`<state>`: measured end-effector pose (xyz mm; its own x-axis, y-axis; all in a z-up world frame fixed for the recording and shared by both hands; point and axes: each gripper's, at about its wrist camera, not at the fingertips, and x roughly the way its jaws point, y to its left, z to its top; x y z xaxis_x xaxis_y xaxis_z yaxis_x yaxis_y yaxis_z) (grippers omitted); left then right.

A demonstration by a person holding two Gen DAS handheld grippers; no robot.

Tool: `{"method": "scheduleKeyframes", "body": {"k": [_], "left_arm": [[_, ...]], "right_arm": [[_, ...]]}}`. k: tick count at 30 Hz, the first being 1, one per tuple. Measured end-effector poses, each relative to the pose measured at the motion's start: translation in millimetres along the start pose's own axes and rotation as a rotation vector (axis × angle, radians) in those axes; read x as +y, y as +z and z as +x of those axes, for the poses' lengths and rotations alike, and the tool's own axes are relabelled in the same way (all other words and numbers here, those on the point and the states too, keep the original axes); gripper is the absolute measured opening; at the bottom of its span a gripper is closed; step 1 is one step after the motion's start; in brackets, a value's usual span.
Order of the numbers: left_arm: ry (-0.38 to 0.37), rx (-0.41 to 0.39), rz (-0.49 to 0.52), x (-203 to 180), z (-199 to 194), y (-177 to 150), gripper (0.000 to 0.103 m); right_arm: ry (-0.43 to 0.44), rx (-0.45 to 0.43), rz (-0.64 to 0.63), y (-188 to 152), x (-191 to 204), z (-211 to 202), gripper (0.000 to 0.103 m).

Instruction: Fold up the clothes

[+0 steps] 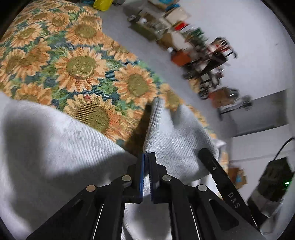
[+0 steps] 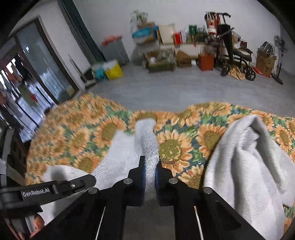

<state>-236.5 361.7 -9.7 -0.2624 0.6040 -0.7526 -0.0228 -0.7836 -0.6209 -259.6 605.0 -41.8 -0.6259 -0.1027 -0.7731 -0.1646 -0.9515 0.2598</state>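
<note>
Garment (image 1: 55,133), soft grey ribbed knit, bunches pinched in both tools.

The floor (image 2: 184,88) is grey and the far wall (image 2: 110,16) white. Boxes and bins (image 2: 166,55) line that wall, beside a wheeled walker (image 2: 234,55) and a standing fan (image 2: 280,55). A glass sliding door (image 2: 42,64) stands left. A sunflower-patterned cover (image 2: 83,136) fills the foreground.

The garment (image 2: 247,166) lies on the bedspread (image 2: 77,136), one bunched part to the right, another held up between the right gripper (image 2: 149,166) fingers. Behind the bed, across the floor (image 2: 166,86), boxes (image 2: 160,61) line the wall.
</note>
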Motion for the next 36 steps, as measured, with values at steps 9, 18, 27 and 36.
{"method": "scheduleKeyframes", "body": {"k": [9, 18, 27, 36], "left_arm": [[-0.277, 0.015, 0.193, -57, -99, -91, 0.004], [-0.217, 0.194, 0.297, -46, -50, -194, 0.004], [-0.126, 0.268, 0.324, -9, -29, -244, 0.042], [-0.009, 0.025, 0.195, 13, -79, -201, 0.064]], "right_arm": [[0.066, -0.189, 0.031, -40, -12, -134, 0.009], [0.002, -0.138, 0.196, -172, -60, -181, 0.009], [-0.155, -0.053, 0.323, -254, -100, -182, 0.046], [-0.170, -0.107, 0.290, -234, -92, -185, 0.047]]}}
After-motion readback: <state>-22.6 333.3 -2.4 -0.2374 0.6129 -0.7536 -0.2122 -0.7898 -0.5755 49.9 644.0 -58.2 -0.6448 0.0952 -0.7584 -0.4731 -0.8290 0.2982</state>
